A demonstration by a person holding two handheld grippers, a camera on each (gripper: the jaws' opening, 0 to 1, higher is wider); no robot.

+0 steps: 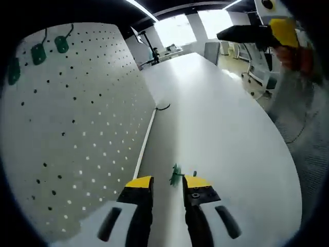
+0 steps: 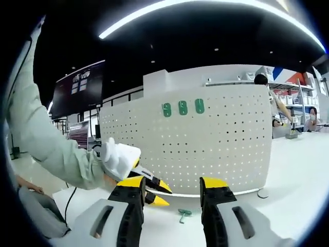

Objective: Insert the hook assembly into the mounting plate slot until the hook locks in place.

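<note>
Left tool (image 1: 168, 183) agape over hook (image 1: 176, 175) — pegboard (image 1: 77, 128) alongside

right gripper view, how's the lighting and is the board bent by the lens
Right gripper view: a bright ceiling light strip against a dark ceiling, and the pegboard bulges from fisheye distortion. Left gripper view: windows blow out white, with soft glare on the table.

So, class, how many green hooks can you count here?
4: three hooks hang in a row high on the pegboard; one lies on the table before it. More may be hidden.
</note>
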